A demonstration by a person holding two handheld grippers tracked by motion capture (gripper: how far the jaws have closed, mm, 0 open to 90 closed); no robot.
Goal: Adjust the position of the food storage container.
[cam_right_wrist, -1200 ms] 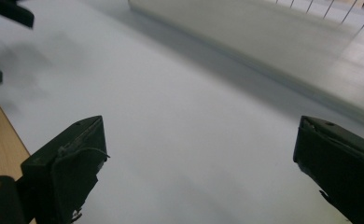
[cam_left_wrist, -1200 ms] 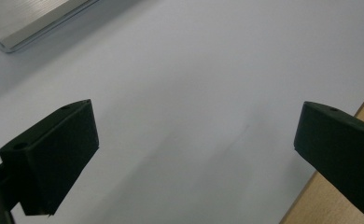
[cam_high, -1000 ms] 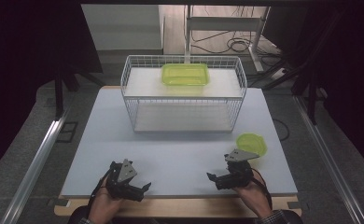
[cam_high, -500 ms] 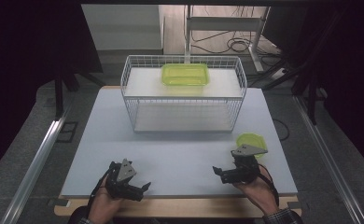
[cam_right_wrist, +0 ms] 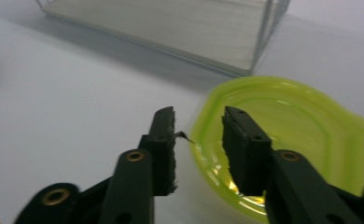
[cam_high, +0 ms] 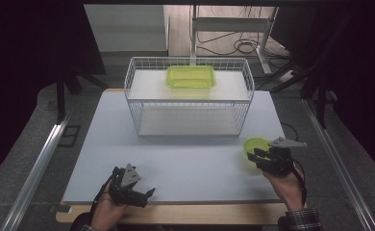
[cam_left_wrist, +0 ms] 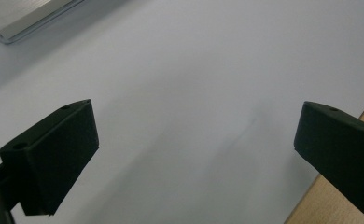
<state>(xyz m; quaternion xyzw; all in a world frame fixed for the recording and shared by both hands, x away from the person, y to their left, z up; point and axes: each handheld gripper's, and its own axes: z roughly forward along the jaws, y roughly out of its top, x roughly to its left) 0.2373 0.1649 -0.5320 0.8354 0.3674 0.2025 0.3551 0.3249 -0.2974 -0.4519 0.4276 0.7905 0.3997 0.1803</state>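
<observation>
The right gripper straddles the near rim of the yellow-green bowl, right of the wire basket, jaws narrowly parted, not yet clamped. Closing likely comes next. The left gripper idles, spread wide, empty.

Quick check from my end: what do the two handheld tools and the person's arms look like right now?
Both tools are black, each with two blocky black jaws showing small screw holes. The left tool and right tool each carry a grey three-cornered plate on top and trail a thin black cable along the hand. Brass-coloured rivets show on the right tool's linkage. A plaid cuff covers the right wrist.
</observation>
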